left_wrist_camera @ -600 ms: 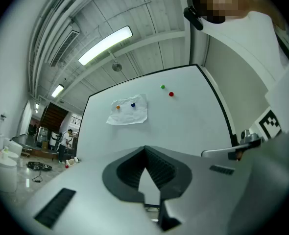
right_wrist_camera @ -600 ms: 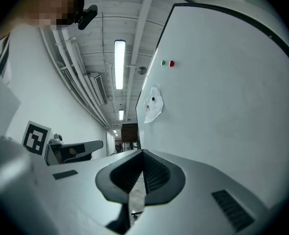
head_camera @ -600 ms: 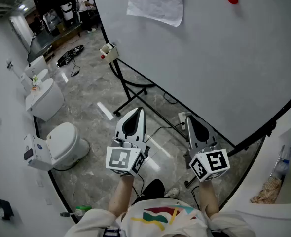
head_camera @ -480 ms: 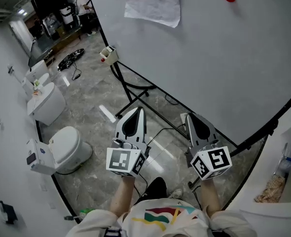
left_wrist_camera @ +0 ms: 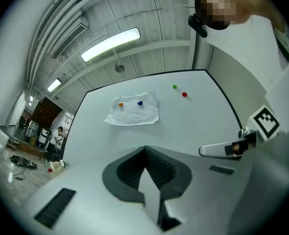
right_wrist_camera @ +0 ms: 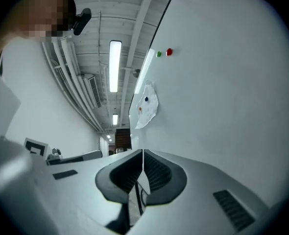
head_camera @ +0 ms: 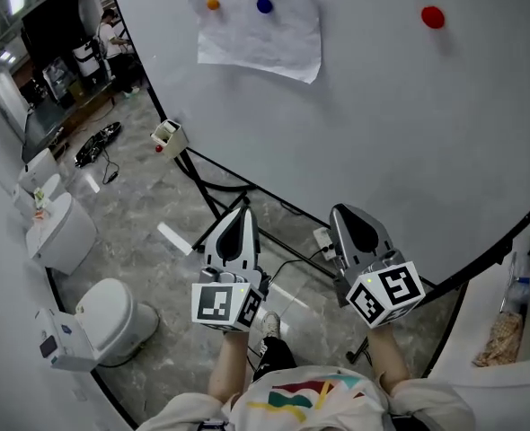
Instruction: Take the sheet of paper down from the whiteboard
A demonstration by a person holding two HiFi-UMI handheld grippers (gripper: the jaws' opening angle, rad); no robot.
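Observation:
A crumpled white sheet of paper [head_camera: 258, 27] hangs high on the whiteboard [head_camera: 400, 124], pinned by an orange magnet [head_camera: 212, 4] and a blue magnet [head_camera: 264, 5]. My left gripper [head_camera: 240, 212] and right gripper [head_camera: 344, 212] are held side by side well below the sheet, in front of the board's lower edge, both shut with nothing between the jaws. In the left gripper view the paper [left_wrist_camera: 133, 112] lies ahead above the closed left gripper [left_wrist_camera: 145, 148]. The right gripper view shows the paper [right_wrist_camera: 148, 109] far off to the left of the shut right gripper [right_wrist_camera: 143, 152].
A red magnet [head_camera: 432, 16] sits alone on the board to the right of the sheet, with a green magnet [left_wrist_camera: 174, 86] near it. The board's black stand [head_camera: 220, 187] and a cable cross the floor below. White toilets [head_camera: 112, 312] stand at the left.
The head view has tilted up, so the sheet and its two magnets now show in full. Both grippers stay shut and side by side, slightly nearer the board.

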